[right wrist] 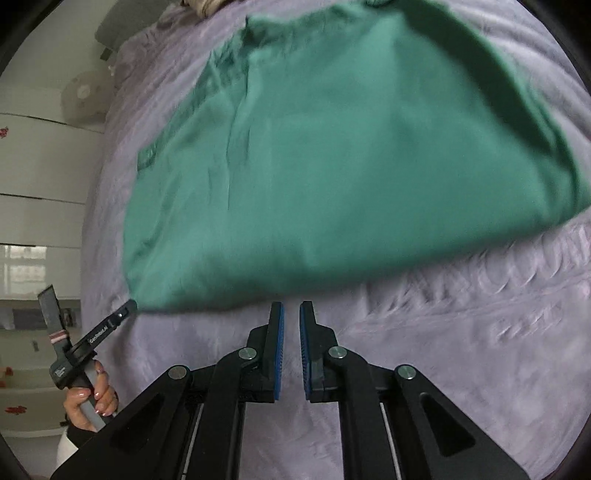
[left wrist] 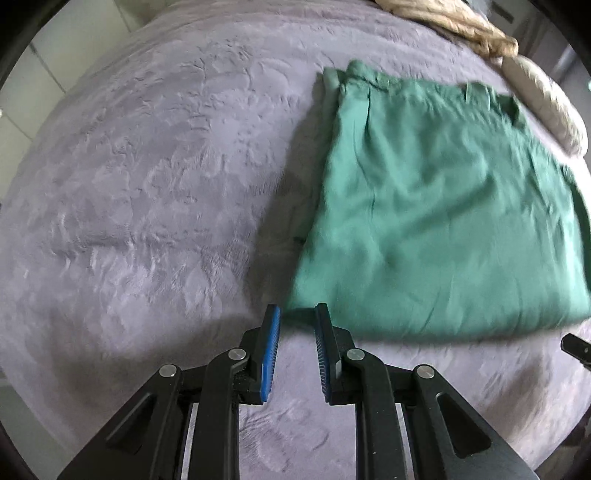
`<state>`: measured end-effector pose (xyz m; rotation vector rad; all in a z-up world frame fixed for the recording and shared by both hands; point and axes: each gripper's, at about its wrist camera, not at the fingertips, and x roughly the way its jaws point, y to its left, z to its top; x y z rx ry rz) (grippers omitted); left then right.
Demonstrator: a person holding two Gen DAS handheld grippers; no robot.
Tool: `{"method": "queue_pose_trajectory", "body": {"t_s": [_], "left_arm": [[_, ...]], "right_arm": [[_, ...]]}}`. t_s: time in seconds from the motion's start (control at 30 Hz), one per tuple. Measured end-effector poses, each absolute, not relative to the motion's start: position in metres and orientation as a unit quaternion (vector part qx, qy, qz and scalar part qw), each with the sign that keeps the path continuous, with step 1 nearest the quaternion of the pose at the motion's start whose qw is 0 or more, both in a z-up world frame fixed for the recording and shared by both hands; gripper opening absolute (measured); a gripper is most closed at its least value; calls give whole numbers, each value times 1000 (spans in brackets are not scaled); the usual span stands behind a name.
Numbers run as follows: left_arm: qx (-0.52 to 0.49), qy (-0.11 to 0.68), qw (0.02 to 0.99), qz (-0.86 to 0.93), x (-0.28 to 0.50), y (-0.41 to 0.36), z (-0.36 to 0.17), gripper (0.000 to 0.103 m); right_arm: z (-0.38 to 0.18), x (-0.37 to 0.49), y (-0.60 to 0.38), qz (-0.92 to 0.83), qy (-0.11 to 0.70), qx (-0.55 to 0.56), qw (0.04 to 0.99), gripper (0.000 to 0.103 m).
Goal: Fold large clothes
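Lilac plush bedding [left wrist: 155,192] covers the bed and fills the near ground of both wrist views, embossed with a leafy pattern and bare right under the tools. Left claw [left wrist: 297,313] hangs just short of the near left corner of the green garment [left wrist: 436,206], its blue-padded jaws parted and empty. Right claw [right wrist: 291,308] sits just before the garment's near edge, jaws apart by a narrow gap with nothing between them. From the right wrist view, the left tool's finger tip appears at that same corner, whether touching or only beside it I cannot tell, with the person's left hand [right wrist: 90,400] on the handle.

Green garment lies flat on the bed in a compact, layered rectangle, what looks like a waistband with belt loops at the far edge. Judging by that shape, at least one fold seems done; a further fold or a final tidy may be left.

Farther off, beige crumpled fabric [left wrist: 476,33] lies along the bed's far side, and white drawers [right wrist: 33,177] and a small fan [right wrist: 86,94] stand beyond the bed.
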<state>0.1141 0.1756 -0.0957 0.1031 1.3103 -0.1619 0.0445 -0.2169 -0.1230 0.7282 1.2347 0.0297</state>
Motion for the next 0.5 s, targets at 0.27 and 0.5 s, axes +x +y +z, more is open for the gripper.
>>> {"method": "queue_pose_trajectory", "body": {"t_s": [0.27,0.5], "left_arm": [[67,609,788,-64,105,177,-96,21],[34,602,795,-62,105,189,-93,102]], "right_arm": [[-128,40,-191,3,583,317,748,66],[-125,38,-186,-1,587,312,747,72]]}}
